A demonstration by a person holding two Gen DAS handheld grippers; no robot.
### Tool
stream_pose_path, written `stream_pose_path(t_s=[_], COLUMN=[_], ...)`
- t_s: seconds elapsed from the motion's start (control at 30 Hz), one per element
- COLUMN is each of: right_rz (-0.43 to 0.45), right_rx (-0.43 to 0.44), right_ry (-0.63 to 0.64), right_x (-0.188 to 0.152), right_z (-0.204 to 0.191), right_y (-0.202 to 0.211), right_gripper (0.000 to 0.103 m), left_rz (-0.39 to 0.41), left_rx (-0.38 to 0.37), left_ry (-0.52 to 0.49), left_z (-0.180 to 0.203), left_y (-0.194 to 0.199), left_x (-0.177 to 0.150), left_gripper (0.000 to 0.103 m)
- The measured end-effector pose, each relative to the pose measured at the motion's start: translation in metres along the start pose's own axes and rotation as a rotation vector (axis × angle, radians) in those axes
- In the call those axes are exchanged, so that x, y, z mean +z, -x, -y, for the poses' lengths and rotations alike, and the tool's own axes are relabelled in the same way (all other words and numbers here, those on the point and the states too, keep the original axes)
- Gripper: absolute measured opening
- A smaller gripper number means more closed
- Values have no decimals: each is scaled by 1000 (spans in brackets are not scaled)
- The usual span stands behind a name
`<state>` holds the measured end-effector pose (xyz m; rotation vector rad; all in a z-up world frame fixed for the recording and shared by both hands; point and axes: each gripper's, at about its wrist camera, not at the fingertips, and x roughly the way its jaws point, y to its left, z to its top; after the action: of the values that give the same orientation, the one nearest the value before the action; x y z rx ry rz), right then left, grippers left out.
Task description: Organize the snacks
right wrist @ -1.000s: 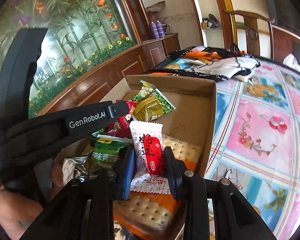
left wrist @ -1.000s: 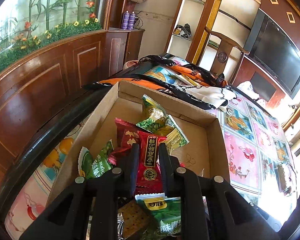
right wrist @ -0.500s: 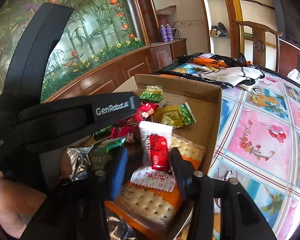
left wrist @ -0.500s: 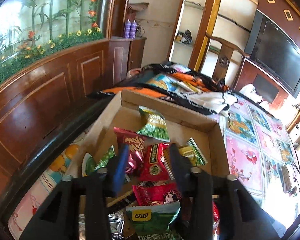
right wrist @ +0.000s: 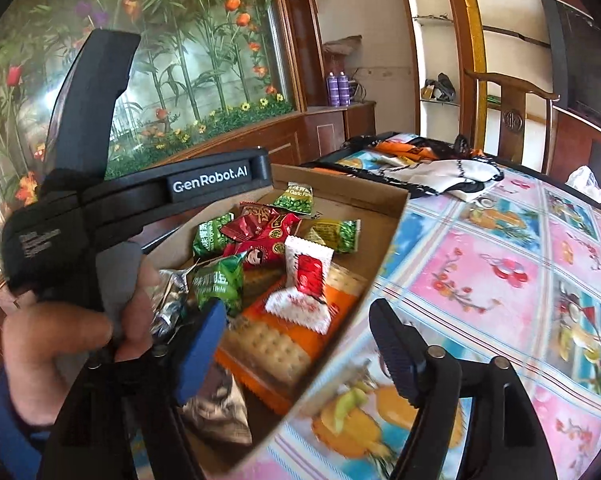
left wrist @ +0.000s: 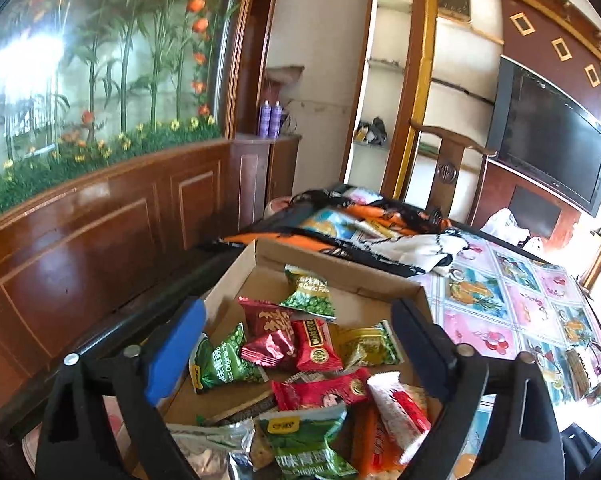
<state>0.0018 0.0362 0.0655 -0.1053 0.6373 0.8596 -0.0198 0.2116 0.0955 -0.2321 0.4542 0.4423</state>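
Observation:
An open cardboard box [left wrist: 340, 266] [right wrist: 340, 184] holds several snack packets. My left gripper [left wrist: 296, 316] hovers over its near end, jaws opening wide, with nothing pressed between the pads. The red packet with a dark label [left wrist: 314, 346] lies loose below it among green pea packets [left wrist: 220, 364]. My right gripper [right wrist: 298, 312] is also opening, above the box's near right corner. A white and red packet [right wrist: 306, 276] [left wrist: 396, 408] rests free on an orange cracker pack [right wrist: 272, 344]. The left gripper's body [right wrist: 208, 180] and a hand [right wrist: 60, 332] fill the left of the right wrist view.
The box sits on a table with a floral tablecloth [right wrist: 500, 272]. A patterned cloth [left wrist: 380, 232] lies bunched just behind the box. A wooden chair [left wrist: 448, 168] and a dark TV [left wrist: 552, 152] stand beyond. Wood panelling [left wrist: 100, 232] runs along the left.
Both grippers went from shut to wide open. The left let go of the red packet, the right let go of the white and red packet. Both drew back and rose a little.

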Motion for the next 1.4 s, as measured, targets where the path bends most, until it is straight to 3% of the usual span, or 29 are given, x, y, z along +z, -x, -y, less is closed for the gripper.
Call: stream_pose_path(t_s=[0.17, 0.27, 0.4, 0.63, 0.77, 1.1, 1.4], right_rz=[32, 52, 86, 133, 113, 91, 89], right_rx=[-17, -52, -148, -257, -234, -278, -278], right_ry=[-48, -59, -37, -72, -111, 11, 34], right_x=[-8, -13, -23, -40, -41, -46, -47], right_z=[16, 26, 34, 54, 60, 38, 35], right_y=[29, 48, 78, 114, 115, 106, 105], right_gripper=[88, 92, 93, 102, 102, 102, 102], left_rz=[39, 19, 2, 80, 99, 61, 1], left_rx=[46, 121, 128, 229, 237, 228, 213], left_ry=[-65, -117, -149, -226, -218, -230, -198], left_z=[21, 41, 59, 83, 79, 80, 74], left_y=[32, 46, 54, 67, 69, 62, 53], left_x=[-16, -33, -48, -62, -62, -61, -59], left_gripper=[103, 103, 103, 103, 103, 103, 103])
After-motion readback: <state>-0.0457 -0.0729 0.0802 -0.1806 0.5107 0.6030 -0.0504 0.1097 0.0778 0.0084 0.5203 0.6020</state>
